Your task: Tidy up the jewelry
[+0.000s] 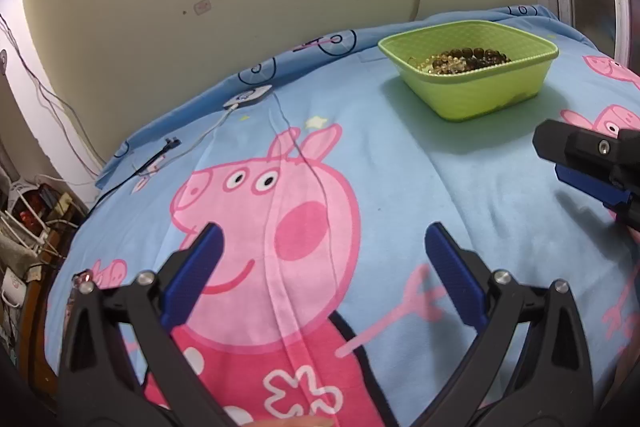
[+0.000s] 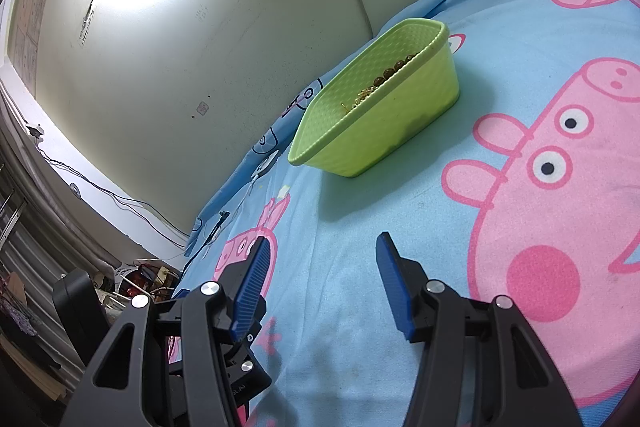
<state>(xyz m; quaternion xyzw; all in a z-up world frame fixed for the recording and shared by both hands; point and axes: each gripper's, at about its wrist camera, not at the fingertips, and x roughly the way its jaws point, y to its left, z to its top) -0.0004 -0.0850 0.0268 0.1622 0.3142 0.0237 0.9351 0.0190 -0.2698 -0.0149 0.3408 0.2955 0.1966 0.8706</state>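
Both the left gripper (image 1: 320, 247) and the right gripper (image 2: 322, 253) are seen with jaws spread and nothing held between the blue pads. Farther off on the blue cartoon bedsheet (image 1: 460, 195), to the right, the green plastic tub (image 1: 480, 95) is found, with the beaded bracelets (image 1: 468, 58) and a fine gold chain (image 2: 360, 97) heaped inside. The jewelry is judged light, limp and easily tangled; a single bead strand is best pinched from above.

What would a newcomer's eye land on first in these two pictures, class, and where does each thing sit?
First, the big pink cartoon pig printed on the blue bedsheet, right ahead of the open left gripper. Next, the lime-green plastic tub farther back towards the wall, holding dark beaded bracelets and gold-coloured jewelry. In the right wrist view the open, empty right gripper points towards that tub.
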